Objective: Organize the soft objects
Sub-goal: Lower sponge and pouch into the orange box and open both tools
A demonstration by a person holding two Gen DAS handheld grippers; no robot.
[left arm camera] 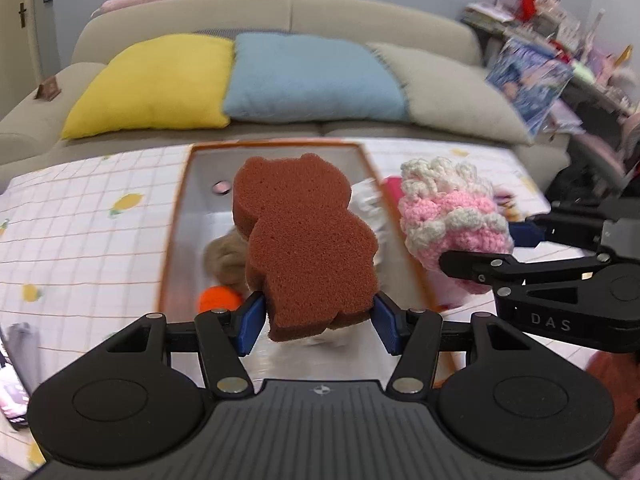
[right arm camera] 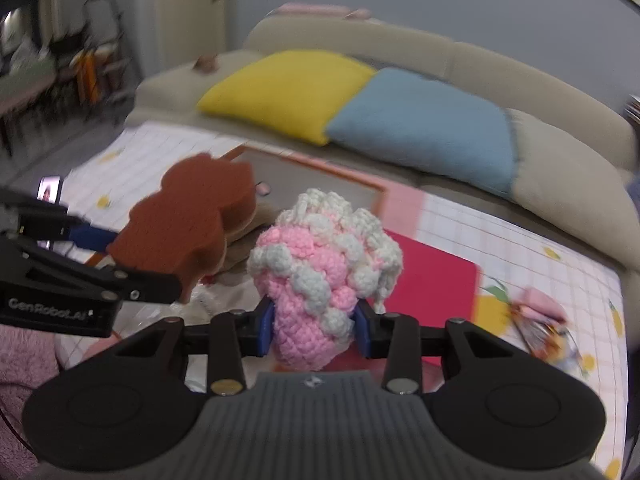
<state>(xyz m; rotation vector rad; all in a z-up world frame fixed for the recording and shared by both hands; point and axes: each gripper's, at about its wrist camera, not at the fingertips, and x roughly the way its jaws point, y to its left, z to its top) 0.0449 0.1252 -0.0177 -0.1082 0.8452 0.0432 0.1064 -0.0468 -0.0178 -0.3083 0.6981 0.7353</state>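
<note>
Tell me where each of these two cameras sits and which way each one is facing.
Left wrist: on the left gripper, facing the box and sofa; its fingers pinch the brown sponge.
Right wrist: on the right gripper, facing the sofa; holds the pink knitted toy.
Shared: both grippers, both items, yellow and blue cushions.

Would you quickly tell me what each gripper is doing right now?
Left gripper: closed on the brown bear sponge.
Right gripper: closed on the pink and white crochet toy.
</note>
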